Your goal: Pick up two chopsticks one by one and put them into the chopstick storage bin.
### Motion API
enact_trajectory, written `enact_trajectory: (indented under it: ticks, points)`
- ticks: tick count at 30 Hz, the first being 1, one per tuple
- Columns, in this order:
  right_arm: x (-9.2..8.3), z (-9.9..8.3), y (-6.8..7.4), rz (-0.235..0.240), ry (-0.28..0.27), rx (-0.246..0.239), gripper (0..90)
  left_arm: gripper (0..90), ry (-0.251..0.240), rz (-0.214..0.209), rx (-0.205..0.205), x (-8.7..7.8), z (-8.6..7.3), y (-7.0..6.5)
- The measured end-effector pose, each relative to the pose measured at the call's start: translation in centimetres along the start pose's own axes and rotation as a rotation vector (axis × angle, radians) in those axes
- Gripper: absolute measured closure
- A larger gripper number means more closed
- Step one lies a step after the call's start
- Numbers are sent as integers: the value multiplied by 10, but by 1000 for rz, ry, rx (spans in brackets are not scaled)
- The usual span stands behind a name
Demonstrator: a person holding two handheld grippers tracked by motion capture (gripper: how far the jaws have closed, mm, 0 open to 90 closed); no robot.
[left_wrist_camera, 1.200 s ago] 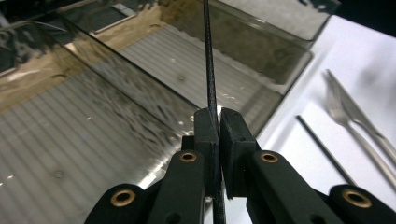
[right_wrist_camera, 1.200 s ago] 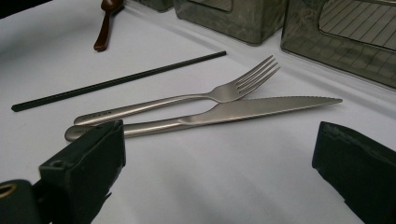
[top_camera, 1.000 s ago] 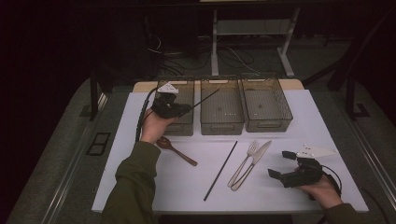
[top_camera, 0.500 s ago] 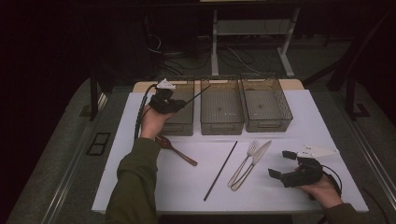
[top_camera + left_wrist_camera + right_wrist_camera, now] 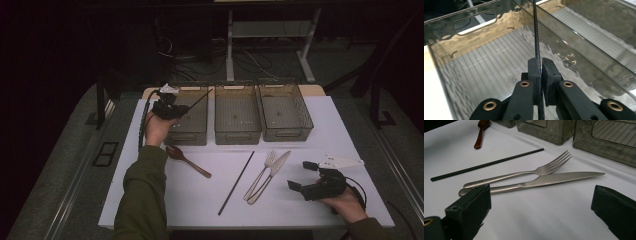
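Over left bin (image 5: 186,131), clamped chopstick (image 5: 196,98).

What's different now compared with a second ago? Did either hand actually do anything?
The left hand-held gripper, shut on a black chopstick, has slid a little leftward and lower over the left bin. The right hand-held gripper stayed put, jaws open. The other chopstick, fork, knife and wooden spoon lie unmoved.

High view looks down; right claw view skims low (sharing the fork (image 5: 263,170) (image 5: 524,173)).
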State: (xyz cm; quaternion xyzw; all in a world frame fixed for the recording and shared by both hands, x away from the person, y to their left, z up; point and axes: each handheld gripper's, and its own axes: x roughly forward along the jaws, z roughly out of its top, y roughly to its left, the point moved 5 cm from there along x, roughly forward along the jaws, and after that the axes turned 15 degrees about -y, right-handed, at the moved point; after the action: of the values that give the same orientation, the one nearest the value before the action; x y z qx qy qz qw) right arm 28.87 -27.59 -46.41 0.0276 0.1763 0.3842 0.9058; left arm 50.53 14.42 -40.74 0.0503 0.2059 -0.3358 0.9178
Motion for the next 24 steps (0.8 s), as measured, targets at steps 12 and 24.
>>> enact_trajectory:
  ticks: [12,24]
  points:
    - [0,0,0,-2,1,-1,23,850,31,55,5,-7,-8,14]
    - [-1,0,0,-2,1,-1,23,607,18,114,16,-5,-5,15]
